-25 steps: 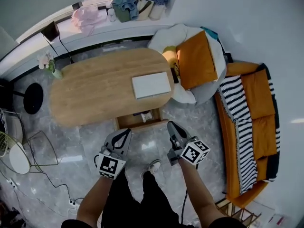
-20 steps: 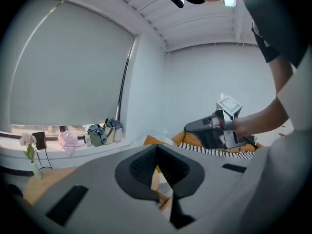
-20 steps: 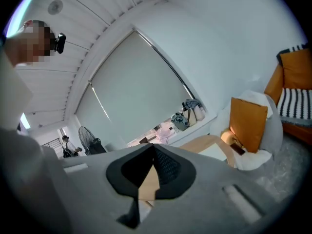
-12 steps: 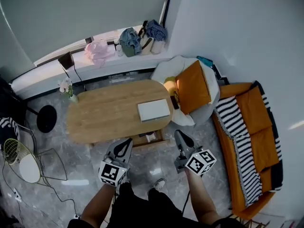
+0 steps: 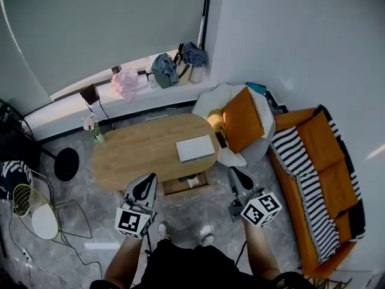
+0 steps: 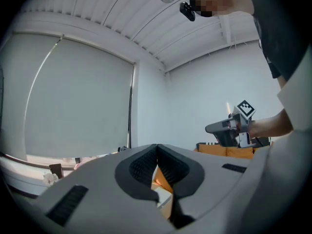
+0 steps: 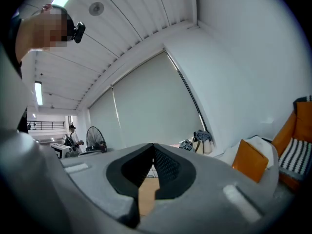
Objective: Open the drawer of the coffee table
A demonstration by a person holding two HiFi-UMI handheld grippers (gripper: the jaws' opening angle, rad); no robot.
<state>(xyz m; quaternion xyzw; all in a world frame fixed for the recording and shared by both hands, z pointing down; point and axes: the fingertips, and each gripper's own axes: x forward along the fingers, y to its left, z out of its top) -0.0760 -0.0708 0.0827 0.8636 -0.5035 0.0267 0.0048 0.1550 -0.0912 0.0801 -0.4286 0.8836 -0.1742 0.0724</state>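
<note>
The oval wooden coffee table [image 5: 144,152] stands on the grey floor ahead of me. Its drawer [image 5: 178,187] sticks out from under the near edge, open, with small items inside. Both grippers are held level in the air on my side of the table, apart from it. The left gripper [image 5: 145,185] is shut and empty, left of the drawer; its pads meet at the tips in the left gripper view [image 6: 157,148]. The right gripper [image 5: 237,176] is shut and empty too, right of the drawer, with jaws closed in the right gripper view [image 7: 153,148].
A white flat box [image 5: 195,148] and a flower vase [image 5: 92,126] sit on the table. A white chair with an orange cushion [image 5: 243,118] and an orange sofa [image 5: 322,179] stand at the right. A wire stool [image 5: 29,205] and cables lie at the left.
Both grippers and the head camera have risen, so the table and open drawer look smaller and farther below. The drawer has stayed open and both jaws have stayed shut.
</note>
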